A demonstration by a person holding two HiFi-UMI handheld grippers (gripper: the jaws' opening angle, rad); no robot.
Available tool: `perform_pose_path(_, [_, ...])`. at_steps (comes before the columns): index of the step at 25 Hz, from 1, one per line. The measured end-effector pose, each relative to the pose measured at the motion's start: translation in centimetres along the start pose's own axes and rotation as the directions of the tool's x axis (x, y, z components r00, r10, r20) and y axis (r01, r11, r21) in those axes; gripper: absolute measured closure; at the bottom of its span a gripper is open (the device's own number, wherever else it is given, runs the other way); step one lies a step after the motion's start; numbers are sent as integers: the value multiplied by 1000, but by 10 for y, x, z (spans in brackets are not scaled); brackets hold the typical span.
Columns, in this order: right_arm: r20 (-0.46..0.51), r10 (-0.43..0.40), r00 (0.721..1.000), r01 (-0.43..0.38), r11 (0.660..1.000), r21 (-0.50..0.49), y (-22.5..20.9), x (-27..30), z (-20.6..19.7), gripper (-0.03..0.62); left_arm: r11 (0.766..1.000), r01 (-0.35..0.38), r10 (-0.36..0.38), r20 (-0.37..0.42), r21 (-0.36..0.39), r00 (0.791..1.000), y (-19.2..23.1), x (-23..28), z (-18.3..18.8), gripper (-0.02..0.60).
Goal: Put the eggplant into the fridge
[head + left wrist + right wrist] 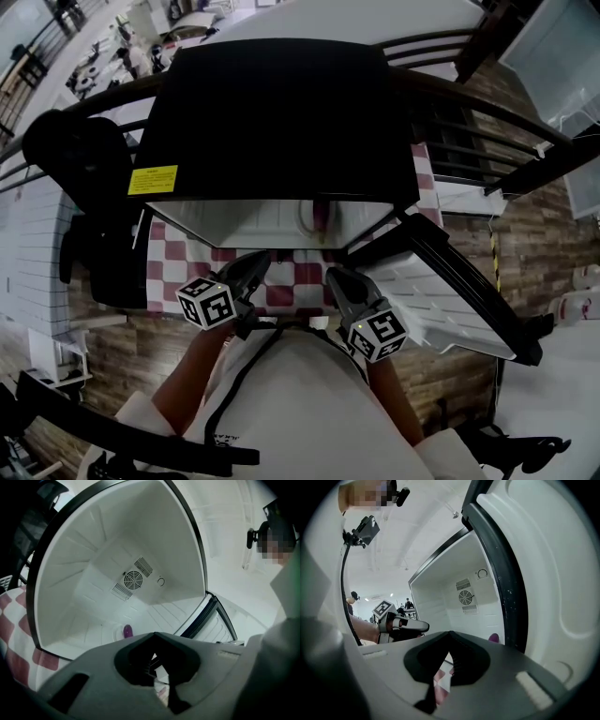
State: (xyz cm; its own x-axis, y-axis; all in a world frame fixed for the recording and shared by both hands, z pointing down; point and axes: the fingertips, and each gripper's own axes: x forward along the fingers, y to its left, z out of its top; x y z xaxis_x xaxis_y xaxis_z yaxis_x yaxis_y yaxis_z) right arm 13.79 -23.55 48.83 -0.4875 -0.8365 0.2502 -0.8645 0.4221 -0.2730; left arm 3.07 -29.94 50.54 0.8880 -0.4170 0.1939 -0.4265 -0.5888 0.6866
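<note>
My left gripper (246, 274) sits at 7 o'clock in the head view, jaws pressed together on nothing. The eggplant (127, 630) already lies on the floor of the fridge (93, 550), at 11 o'clock from those jaws. My right gripper (339, 281), at 5 o'clock, is likewise closed and empty. The door (450, 291) stands open at 3 o'clock, so I judge only closing is left: I'd clear both tools from the opening, then push its outer edge evenly.

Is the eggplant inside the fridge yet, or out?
Inside. The purple eggplant lies on the floor of the open fridge, in front of the fan vent in the back wall.
</note>
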Motion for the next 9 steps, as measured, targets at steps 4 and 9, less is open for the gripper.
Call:
perform_pose_path(4, [-6,-10,1000,10,1000,-1,1,-1,-3,588,1000,13,-13,-3,-4,1000,-2,3,-4,575])
perform_pose_path(9, [-4,-20,1000,20,1000,-4,1,1,-3,588,1000,20,-20,-1,-10,1000,4,5,-3,575])
